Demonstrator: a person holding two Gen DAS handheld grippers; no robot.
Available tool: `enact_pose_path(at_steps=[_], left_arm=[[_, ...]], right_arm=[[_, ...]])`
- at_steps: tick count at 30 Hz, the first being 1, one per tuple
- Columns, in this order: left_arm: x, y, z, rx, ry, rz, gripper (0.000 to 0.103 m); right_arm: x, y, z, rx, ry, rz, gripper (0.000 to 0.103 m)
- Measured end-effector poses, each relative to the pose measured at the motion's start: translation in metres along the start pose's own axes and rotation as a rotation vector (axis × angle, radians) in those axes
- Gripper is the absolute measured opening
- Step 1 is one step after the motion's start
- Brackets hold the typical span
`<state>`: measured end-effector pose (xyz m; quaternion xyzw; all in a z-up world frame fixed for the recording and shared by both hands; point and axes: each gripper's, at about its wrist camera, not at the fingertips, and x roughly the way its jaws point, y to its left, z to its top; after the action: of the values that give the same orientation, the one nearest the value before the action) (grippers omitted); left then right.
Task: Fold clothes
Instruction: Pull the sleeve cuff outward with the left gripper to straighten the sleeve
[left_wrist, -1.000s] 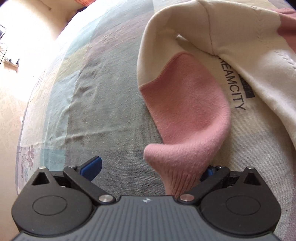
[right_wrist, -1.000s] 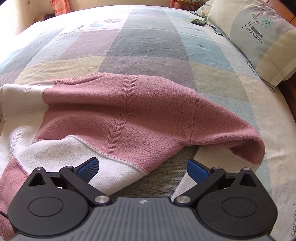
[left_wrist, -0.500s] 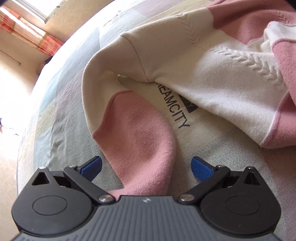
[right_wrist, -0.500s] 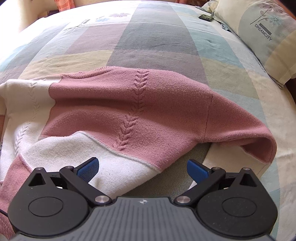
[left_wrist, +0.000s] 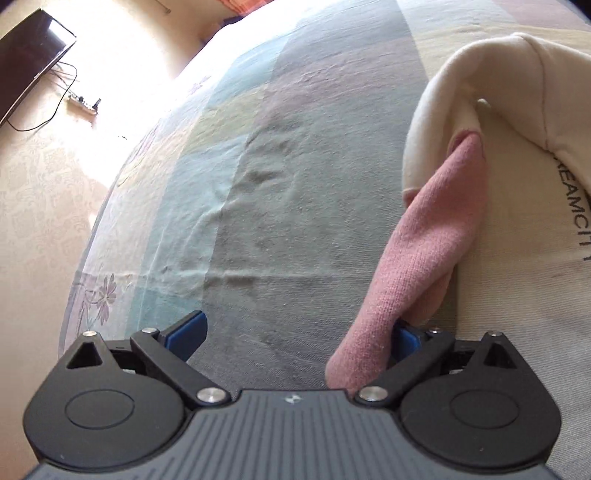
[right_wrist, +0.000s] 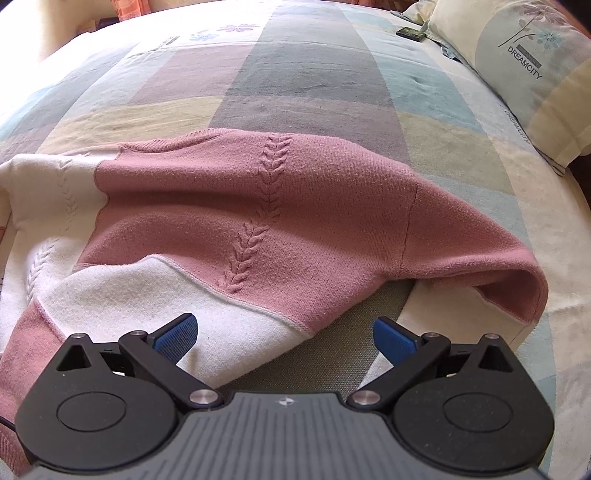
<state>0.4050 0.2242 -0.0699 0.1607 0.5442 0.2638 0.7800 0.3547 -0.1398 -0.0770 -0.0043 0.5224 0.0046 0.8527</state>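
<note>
Two grippers hang over one pink and cream sweater (right_wrist: 258, 206) spread across a bed with a patchwork bedspread (right_wrist: 306, 74). From the right wrist, the right gripper (right_wrist: 284, 336) has its blue pads wide apart with nothing pressed between them. Below and ahead of it the sweater's cream hem band (right_wrist: 207, 314) runs under the left pad (right_wrist: 177, 334), while the right pad hovers over bare bedspread beside the garment's lower edge. The pink body panel, with a braided cable line down its middle, fills the view just beyond the pads, and the pink sleeve (right_wrist: 491, 266) bends away to the right, its cuff end folded back toward the gripper. A pillow (right_wrist: 524, 74) printed DREAMCITY sits at the far right corner, well apart from the sweater, with a small dark object (right_wrist: 410, 32) near it.

From the left wrist, the left gripper (left_wrist: 295, 336) is spread wide and its jaws are closing. The other sleeve's pink cuff (left_wrist: 417, 258) lies against the inside of the right pad, covering most of it; the left pad (left_wrist: 188, 330) is clear of it, over bare bedspread. That sleeve rises from the gripper to its cream upper part (left_wrist: 461, 92) at the right, where it joins the rest of the garment. A dark screen (left_wrist: 29, 55) hangs on the wall at upper left
</note>
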Motion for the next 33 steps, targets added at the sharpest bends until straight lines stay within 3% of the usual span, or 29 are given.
enact_pose_path(at_steps=[3,7,10,13,15,18,24,27,30,33], left_arm=[[-0.01,0.006,-0.001,0.018,0.002,-0.058,0.095],[-0.042,-0.029,0.002,0.175,-0.151,-0.14,0.096],[-0.044,-0.065,0.015,0.273,-0.265,-0.135,0.097],[-0.024,-0.097,0.03,0.352,-0.335,-0.048,0.097],[-0.006,-0.108,0.039,0.374,-0.322,0.006,0.1],[-0.002,-0.095,0.045,0.325,-0.321,0.046,0.1],[0.003,-0.021,0.034,0.124,-0.235,0.183,0.1],[0.008,0.012,0.028,0.097,-0.225,0.258,0.1],[0.017,0.034,0.031,0.092,-0.207,0.264,0.101],[0.02,0.035,0.036,0.124,-0.192,0.142,0.1]], right_arm=[[0.0,-0.003,-0.001,0.007,-0.001,-0.001,0.103],[0.002,-0.001,0.0,0.014,0.0,0.007,0.103],[0.004,0.004,0.001,0.008,0.003,0.019,0.103],[0.003,0.01,0.003,-0.015,0.0,0.024,0.103],[0.002,0.012,0.004,-0.029,-0.004,0.024,0.103],[0.001,0.012,0.004,-0.029,-0.003,0.019,0.103],[0.004,0.004,-0.002,0.021,0.02,0.013,0.103],[0.003,0.005,-0.005,0.026,0.024,0.016,0.103],[0.003,0.009,-0.005,0.005,0.025,0.013,0.103],[0.001,0.012,-0.003,-0.015,0.021,0.011,0.103]])
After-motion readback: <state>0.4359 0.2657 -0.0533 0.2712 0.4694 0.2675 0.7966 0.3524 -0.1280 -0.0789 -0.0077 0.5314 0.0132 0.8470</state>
